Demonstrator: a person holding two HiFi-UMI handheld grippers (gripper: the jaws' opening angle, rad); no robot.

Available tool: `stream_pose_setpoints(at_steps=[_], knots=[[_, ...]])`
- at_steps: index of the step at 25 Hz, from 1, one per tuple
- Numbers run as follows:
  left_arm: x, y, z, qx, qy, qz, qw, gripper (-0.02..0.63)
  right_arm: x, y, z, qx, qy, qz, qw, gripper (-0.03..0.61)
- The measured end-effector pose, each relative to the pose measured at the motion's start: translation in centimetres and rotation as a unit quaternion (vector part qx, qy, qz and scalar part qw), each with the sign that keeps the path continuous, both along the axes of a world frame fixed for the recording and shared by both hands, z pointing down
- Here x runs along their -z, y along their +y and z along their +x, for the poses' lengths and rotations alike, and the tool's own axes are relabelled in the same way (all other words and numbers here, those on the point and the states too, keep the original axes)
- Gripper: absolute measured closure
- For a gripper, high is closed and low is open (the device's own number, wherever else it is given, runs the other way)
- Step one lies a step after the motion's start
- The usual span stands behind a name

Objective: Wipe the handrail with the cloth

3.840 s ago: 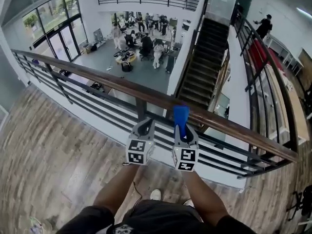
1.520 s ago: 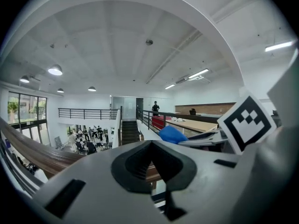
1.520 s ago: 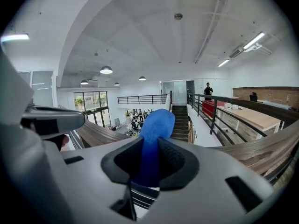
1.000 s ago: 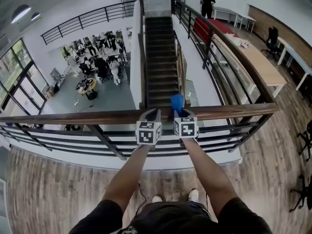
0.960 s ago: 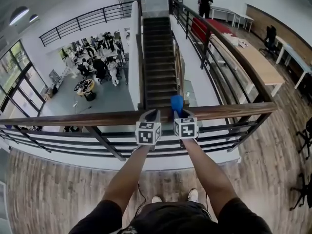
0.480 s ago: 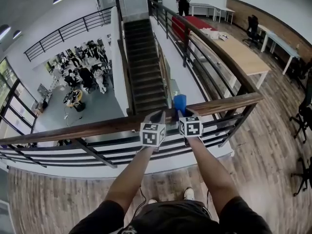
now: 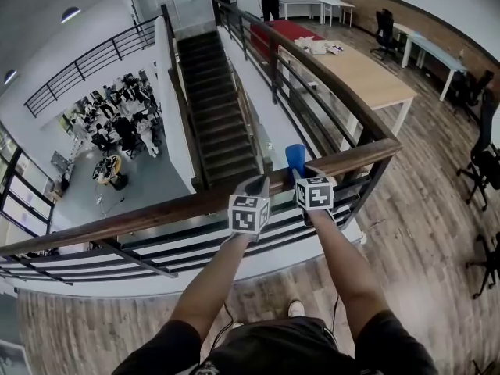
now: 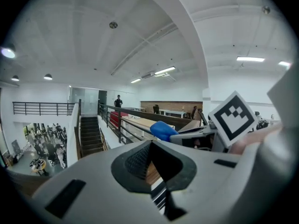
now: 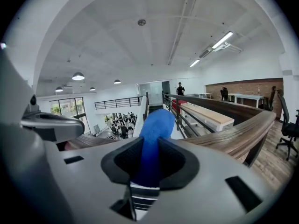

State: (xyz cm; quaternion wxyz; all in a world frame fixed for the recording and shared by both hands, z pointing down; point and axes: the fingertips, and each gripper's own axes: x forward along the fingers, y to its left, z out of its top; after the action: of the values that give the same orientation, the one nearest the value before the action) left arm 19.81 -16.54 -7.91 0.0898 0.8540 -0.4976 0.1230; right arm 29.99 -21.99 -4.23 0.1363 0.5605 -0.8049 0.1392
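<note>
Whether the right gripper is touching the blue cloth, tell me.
Touching. The right gripper view shows the right gripper shut on the blue cloth.

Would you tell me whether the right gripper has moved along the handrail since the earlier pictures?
Yes. In the head view the right gripper, shut on the blue cloth, has moved rightward along the handrail, closer to its corner.

Probably an office mezzanine: long desks (image 7: 367, 76), office chairs (image 7: 483, 162), staircase (image 7: 215, 123), people (image 7: 117, 127) gathered below.
</note>
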Motion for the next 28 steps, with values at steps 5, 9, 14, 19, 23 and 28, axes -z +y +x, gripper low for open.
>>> stream_pose_setpoints(at_steps=[5,9,14,19,23,28], knots=[[0.0,-2.0,5.7,-0.017,0.001,0.000,0.9999,0.611,-0.3,-1.6,6.7,-0.027,0.000,0.001,1.000,0.480],[-0.3,-2.9,10.3,-0.027,0.007,-0.003,0.9996,0.611,-0.4,-2.7,12.6,-0.052,-0.009,0.006,0.999,0.479],[-0.7,-3.7,16.1,-0.048,0.008,-0.008,0.9988,0.611,-0.6,-4.5,19.0,-0.074,-0.011,0.004,0.997,0.479],[-1.4,-4.2,21.0,-0.069,0.009,-0.016,0.9975,0.611,-1.0,-6.1,24.5,-0.096,-0.011,-0.006,0.995,0.479],[-1.7,-4.8,24.8,-0.089,0.006,-0.018,0.9958,0.611,-1.2,-7.5,29.6,-0.119,-0.005,-0.010,0.993,0.479],[-1.6,-5.2,28.3,-0.110,0.000,-0.019,0.9937,0.611,-1.0,-8.5,35.9,-0.154,0.002,-0.022,0.988,0.479]])
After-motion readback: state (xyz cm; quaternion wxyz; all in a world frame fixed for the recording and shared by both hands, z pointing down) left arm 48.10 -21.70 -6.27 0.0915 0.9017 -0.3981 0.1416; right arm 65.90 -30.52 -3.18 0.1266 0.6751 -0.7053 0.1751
